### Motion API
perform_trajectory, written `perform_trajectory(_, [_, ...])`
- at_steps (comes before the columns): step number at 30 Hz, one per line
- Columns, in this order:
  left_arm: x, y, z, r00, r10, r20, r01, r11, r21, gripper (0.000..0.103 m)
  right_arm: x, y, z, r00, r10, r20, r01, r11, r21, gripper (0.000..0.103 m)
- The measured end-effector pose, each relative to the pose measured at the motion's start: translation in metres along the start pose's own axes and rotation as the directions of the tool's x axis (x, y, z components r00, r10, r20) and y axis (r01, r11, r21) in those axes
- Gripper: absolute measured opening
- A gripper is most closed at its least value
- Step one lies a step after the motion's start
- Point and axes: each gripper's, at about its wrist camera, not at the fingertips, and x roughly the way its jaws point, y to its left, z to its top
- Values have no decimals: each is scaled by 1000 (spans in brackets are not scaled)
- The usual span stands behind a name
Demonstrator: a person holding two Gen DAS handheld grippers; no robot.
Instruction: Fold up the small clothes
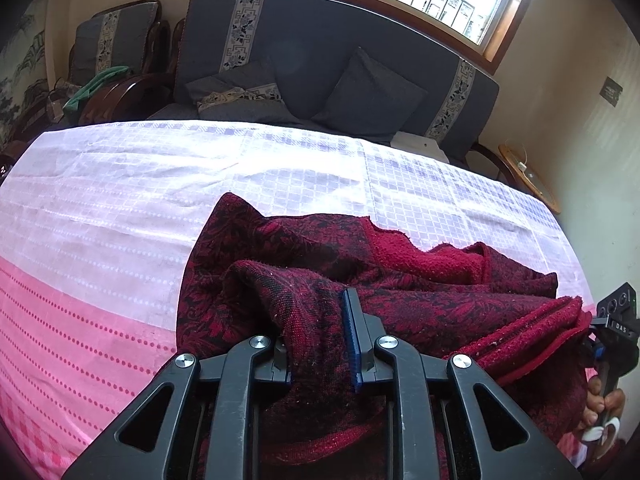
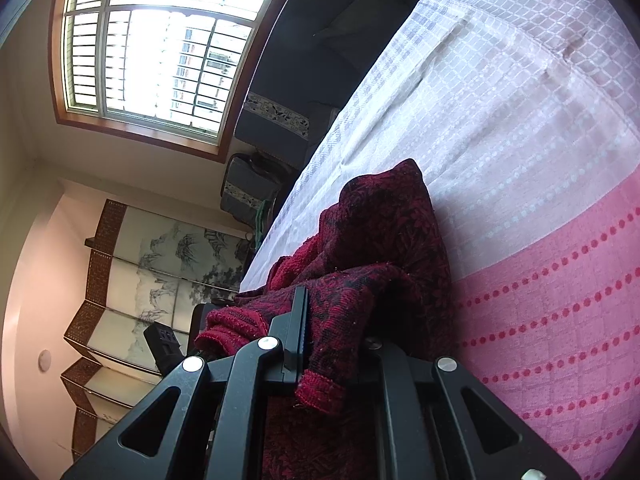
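Holding a bunched dark-red garment (image 1: 360, 280) at two points above a checked sheet (image 1: 120, 200), with no fold laid.

The left gripper (image 1: 320, 336) sits at lower centre of its view, jaws slightly parted with cloth between them; whether the pads grip cannot be told. The right gripper (image 2: 332, 344) is clenched on a ribbed hem at lower centre of its view. The garment lies crumpled in the lower middle of both views, fleecy lining exposed, partly resting on the sheet. Judged progress: early. Spreading flat, folding and squaring all remain.
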Motion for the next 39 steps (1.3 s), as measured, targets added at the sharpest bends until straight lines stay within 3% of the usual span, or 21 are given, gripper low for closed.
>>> perform_trajectory(7, [-2,13,2,995,-96,-9,96,994,-61,28,1,-1,0,1000,4,0,-4,1000,6,10])
perform_trajectory(12, [-9,22,5,972,-234,-13,229,960,-163,55,1,-1,1,1000,19,1,-20,1000,25,11])
perform_trajectory(15, [-14,29,10,957,-288,-15,277,933,-230,62,1,-3,3,1000,28,2,-28,999,36,11])
perform_trajectory(17, [-15,35,14,943,-330,-30,308,906,-289,63,1,-3,4,999,43,4,-43,998,53,13])
perform_trajectory(21, [-14,53,19,912,-410,-26,355,820,-449,65,-2,-9,6,997,76,17,-78,992,95,18])
perform_trajectory(23, [-13,64,21,897,-441,-12,369,765,-527,66,-6,-11,8,995,90,38,-94,989,111,27])
perform_trajectory(25, [-16,74,25,899,-438,17,365,726,-582,66,-11,-12,11,992,104,65,-112,986,122,40])
perform_trajectory(28, [-30,81,36,922,-380,71,349,741,-574,67,-22,-12,16,985,125,122,-140,982,128,54])
perform_trajectory(30, [-41,84,42,931,-341,130,354,754,-554,67,-29,-11,19,980,128,151,-147,982,122,56])
perform_trajectory(33, [-57,83,49,955,-226,192,292,827,-480,67,-36,-12,20,979,124,162,-145,981,125,56])
perform_trajectory(35, [-65,83,48,957,-188,219,268,864,-427,67,-40,-11,18,981,121,153,-139,984,112,56])
perform_trajectory(37, [-67,81,43,964,-177,197,241,894,-377,67,-45,-8,13,987,84,141,-97,992,87,56])
perform_trajectory(39, [-69,80,34,958,-223,178,272,902,-334,67,-52,-5,5,989,69,130,-77,996,54,56])
